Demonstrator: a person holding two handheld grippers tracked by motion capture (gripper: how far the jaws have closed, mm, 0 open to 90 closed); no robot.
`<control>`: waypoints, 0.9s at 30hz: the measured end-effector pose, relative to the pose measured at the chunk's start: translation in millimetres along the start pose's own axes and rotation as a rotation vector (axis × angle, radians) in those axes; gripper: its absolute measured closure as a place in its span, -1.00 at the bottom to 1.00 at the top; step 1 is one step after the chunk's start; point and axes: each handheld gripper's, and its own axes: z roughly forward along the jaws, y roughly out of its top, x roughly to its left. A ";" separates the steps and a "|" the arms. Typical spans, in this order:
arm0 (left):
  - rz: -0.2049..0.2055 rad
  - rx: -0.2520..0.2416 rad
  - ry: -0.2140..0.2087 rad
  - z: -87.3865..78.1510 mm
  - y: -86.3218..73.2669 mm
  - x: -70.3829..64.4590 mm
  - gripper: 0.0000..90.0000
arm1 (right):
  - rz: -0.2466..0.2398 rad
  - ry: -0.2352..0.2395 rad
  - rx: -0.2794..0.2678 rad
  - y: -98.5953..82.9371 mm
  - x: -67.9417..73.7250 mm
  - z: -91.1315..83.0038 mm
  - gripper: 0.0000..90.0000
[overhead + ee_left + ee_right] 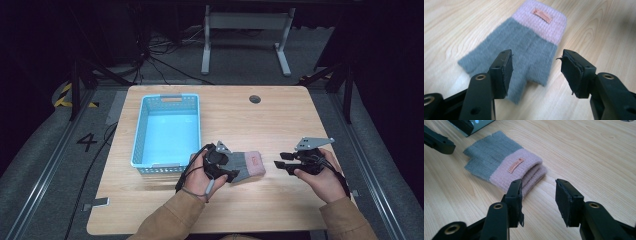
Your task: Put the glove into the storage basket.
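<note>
A fingerless knit glove [248,165], grey with a pink cuff and a small orange label, lies flat on the wooden table [280,120]. My left gripper [232,175] is open just over the glove's grey finger end [524,50], its jaws apart and holding nothing. My right gripper [278,165] is open a short way right of the pink cuff [519,171], pointing at it, with nothing between its jaws. The glove looks like a stacked pair at the cuff in the right gripper view.
A light blue plastic basket [169,131] with nothing in it stands on the table's left half, just behind my left hand. A round cable hole [255,99] sits near the far edge. Bare wood lies to the right and in front.
</note>
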 end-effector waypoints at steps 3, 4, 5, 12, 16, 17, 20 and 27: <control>-0.001 0.005 -0.002 3.7 6.1 2.9 -0.08 | 0.006 0.004 -0.005 -0.4 -1.9 -1.7 0.27; 0.000 0.011 -0.007 5.5 8.4 3.8 -0.09 | 0.008 0.005 -0.005 -0.6 -2.1 -2.0 0.27; 0.000 0.014 -0.009 7.4 10.5 4.5 -0.09 | 0.008 0.006 -0.005 -0.8 -2.3 -2.3 0.26; 0.022 0.055 -0.004 25.6 22.9 8.9 -0.29 | 0.022 0.012 -0.012 -3.0 -4.0 -5.3 0.25; 0.049 0.071 -0.018 36.1 26.9 9.8 -0.34 | 0.028 0.011 -0.017 -5.2 -4.7 -7.8 0.24; 0.045 0.078 -0.021 38.4 27.3 10.6 -0.34 | 0.030 0.011 -0.016 -5.8 -4.8 -8.4 0.23; 0.051 0.091 -0.023 43.3 27.2 12.9 -0.34 | 0.036 0.010 -0.015 -7.8 -5.2 -9.4 0.22; 0.072 0.115 0.000 56.0 25.3 18.1 -0.37 | 0.040 0.016 -0.002 -11.2 -4.7 -8.1 0.21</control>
